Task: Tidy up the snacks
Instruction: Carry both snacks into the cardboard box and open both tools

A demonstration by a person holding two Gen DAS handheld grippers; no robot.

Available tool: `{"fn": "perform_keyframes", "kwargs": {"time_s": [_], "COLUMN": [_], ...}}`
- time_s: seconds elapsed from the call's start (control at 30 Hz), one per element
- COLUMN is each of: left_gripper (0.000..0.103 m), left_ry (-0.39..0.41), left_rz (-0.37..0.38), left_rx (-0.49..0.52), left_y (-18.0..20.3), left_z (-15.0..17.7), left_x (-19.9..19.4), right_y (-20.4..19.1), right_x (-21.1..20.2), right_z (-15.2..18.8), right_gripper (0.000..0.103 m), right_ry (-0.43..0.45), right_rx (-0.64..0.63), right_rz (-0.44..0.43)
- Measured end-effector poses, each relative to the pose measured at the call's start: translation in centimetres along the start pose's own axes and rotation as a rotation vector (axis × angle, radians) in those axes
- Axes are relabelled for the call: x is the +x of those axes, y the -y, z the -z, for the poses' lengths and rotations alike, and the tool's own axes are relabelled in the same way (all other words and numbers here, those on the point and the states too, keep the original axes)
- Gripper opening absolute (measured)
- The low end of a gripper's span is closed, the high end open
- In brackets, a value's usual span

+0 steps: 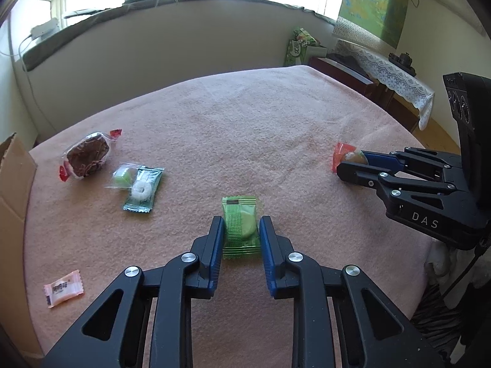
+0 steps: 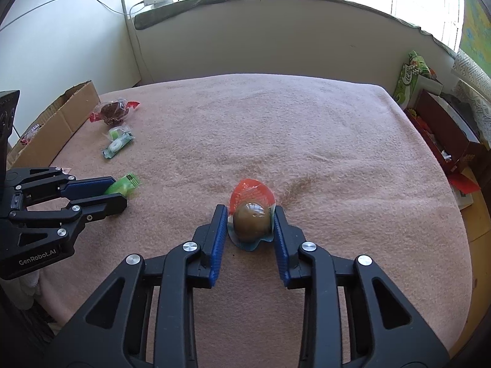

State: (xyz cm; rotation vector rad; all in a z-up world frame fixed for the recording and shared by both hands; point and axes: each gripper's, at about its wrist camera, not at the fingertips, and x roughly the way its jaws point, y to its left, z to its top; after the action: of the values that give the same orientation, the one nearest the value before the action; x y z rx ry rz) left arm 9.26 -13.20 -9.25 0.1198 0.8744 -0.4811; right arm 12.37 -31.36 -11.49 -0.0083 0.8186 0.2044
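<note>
A green snack packet (image 1: 241, 211) lies on the pink blanket (image 1: 245, 122), and my left gripper (image 1: 241, 224) is shut on its sides; the right wrist view shows the same packet (image 2: 125, 183) in the left gripper (image 2: 120, 190). My right gripper (image 2: 250, 211) is shut on a brown egg-shaped snack in a red and clear wrapper (image 2: 251, 219); this wrapped egg (image 1: 345, 153) is at the right in the left wrist view. A wrapped brown cake (image 1: 87, 155), a small green candy (image 1: 122, 176), a teal packet with a white ring (image 1: 142, 190) and a pink candy (image 1: 63, 288) lie to the left.
An open cardboard box (image 2: 61, 116) stands at the blanket's left edge with a wrapped item inside. Beyond the far right corner are a green carton (image 2: 409, 76), a dark red box (image 2: 442, 122) and a lace-covered cabinet (image 1: 389, 70). A wall and a windowsill run behind.
</note>
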Motion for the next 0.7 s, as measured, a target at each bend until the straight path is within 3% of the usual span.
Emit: {"fn": "perform_keyframes", "kwargs": {"time_s": [0.17, 0.37, 0.7], "left_gripper": [0.022, 0.022, 0.022], "left_ry": [0.022, 0.069, 0.159], "left_rz": [-0.017, -0.018, -0.053], "left_rx": [-0.007, -0.03, -0.106], "left_y": [-0.4, -1.3, -5.0], "left_z": [0.0, -0.2, -0.1], "left_x": [-0.7, -2.3, -5.8], "right_y": [-0.5, -0.8, -6.0], "right_x": [0.2, -1.3, -2.2], "right_z": [-0.2, -0.9, -3.3], "right_gripper": [0.026, 0.024, 0.024], "right_ry": [-0.003, 0.058, 0.111], "right_rx": [-0.003, 0.03, -0.048], "right_rz": [0.013, -0.002, -0.096]}}
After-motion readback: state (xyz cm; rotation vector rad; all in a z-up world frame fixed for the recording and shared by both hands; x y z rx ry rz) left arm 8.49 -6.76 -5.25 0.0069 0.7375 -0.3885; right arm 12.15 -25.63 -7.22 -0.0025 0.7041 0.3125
